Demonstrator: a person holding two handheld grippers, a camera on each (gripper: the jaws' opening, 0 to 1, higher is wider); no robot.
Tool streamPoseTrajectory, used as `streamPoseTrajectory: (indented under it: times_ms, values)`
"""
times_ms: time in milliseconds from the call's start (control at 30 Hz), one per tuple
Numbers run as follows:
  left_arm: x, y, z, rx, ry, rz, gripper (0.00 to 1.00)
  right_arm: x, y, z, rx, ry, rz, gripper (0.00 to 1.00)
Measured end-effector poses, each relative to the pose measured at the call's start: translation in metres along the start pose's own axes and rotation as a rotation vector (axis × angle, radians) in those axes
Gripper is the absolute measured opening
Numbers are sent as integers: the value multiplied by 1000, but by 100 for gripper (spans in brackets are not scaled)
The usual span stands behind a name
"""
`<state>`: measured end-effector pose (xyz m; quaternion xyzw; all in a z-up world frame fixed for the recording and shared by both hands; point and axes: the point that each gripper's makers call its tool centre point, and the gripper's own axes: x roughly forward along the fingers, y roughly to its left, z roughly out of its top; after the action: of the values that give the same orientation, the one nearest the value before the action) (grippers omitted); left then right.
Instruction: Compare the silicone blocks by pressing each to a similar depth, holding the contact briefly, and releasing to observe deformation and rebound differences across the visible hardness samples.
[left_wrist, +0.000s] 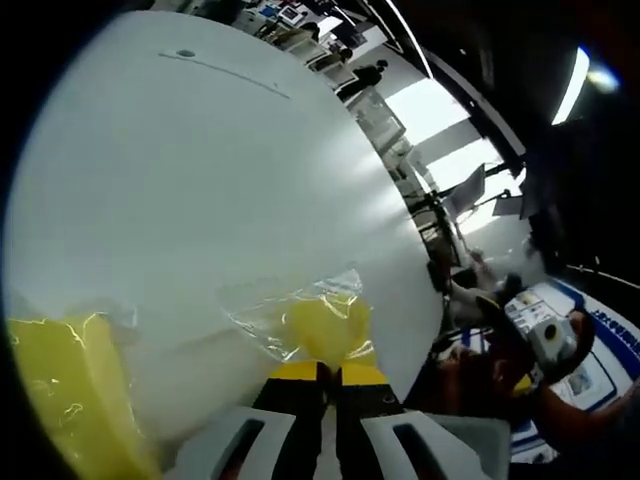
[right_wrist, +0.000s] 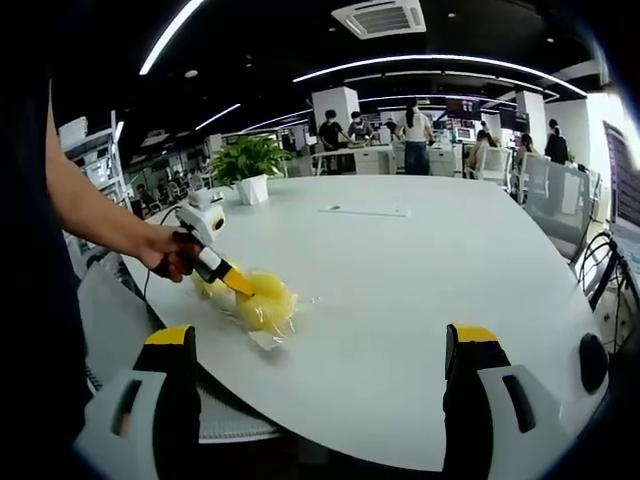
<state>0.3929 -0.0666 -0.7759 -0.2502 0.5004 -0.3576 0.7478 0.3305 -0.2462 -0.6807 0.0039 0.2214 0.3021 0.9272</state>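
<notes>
White bench (right_wrist: 420, 270) in open office; left gripper (left_wrist: 330, 372) jaws clenched against bagged yellow silicone block (left_wrist: 325, 325); right gripper (right_wrist: 325, 345) jaws released.

Left tool (left_wrist: 328, 372) jaws together, tilted down; right tool (right_wrist: 322, 345) jaws wide apart, raised.

The left gripper view sits low and close, facing the wrapped yellow silicone block (left_wrist: 322, 328) at lower centre. The right gripper view looks from farther back across the same white round table (right_wrist: 420, 270), sharing that block (right_wrist: 262, 300).
</notes>
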Motion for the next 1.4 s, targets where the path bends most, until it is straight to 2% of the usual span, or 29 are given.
streamPoseTrajectory:
  times_ms: [100, 167, 267, 367, 500, 567, 600, 733, 833, 867, 900, 933, 967, 1033, 1133, 1167, 1200, 1233, 1333, 1400]
  values:
    - [0, 5, 6, 15, -17, 38, 1, 0, 0, -1, -4, 3, 1, 97]
    - [-1, 11, 12, 96, -31, 98, 2, 0, -1, 0, -3, 2, 0, 97]
    - [1, 11, 9, 219, 9, 141, 3, 0, -1, 1, 2, -2, 0, 97]
    - [3, 12, 9, 253, 32, 173, 5, 2, 1, -1, 3, 5, 7, 97]
    - [4, 13, 9, 292, 36, 203, 7, 5, 4, 1, -3, 4, 18, 97]
    - [4, 14, 8, 333, 36, 226, 7, 5, 5, 2, -10, 7, 20, 97]
    - [4, 15, 8, 385, 38, 238, 7, 5, 5, 3, -11, 8, 21, 97]
    - [5, 15, 7, 383, 32, 237, 8, 4, -2, 7, -16, 3, 16, 97]
    - [8, 5, 2, 335, 58, 150, 10, 5, -6, 10, -8, -10, 6, 97]
    - [8, 7, 3, 383, 61, 154, 12, 6, -7, 10, -3, -12, 5, 97]
    - [5, 10, 6, 413, 44, 182, 15, 6, -7, 10, -3, -11, 4, 97]
    - [4, 9, 10, 494, 13, 188, 19, 6, -6, 10, -5, -8, 5, 97]
    - [1, 6, 10, 510, -1, 188, 24, 7, -6, 9, -7, -6, 8, 97]
    - [-2, -3, 11, 509, -36, 150, 36, 9, -3, 9, -11, -6, 14, 97]
    - [-15, -7, 14, 550, -70, 155, 46, 13, -2, 10, -13, -8, 22, 97]
    - [-20, -13, 21, 574, -124, 134, 51, 14, -2, 10, -11, -7, 23, 97]
    - [-23, -16, 25, 585, -149, 128, 57, 15, -1, 11, -10, -7, 24, 97]
    - [-32, -18, 31, 604, -181, 137, 64, 17, 0, 12, -11, -8, 30, 97]
    - [-63, -24, 49, 651, -281, 151, 77, 20, 4, 19, -26, -19, 42, 97]
    - [-84, -23, 55, 711, -312, 183, 84, 22, 5, 23, -31, -30, 46, 97]
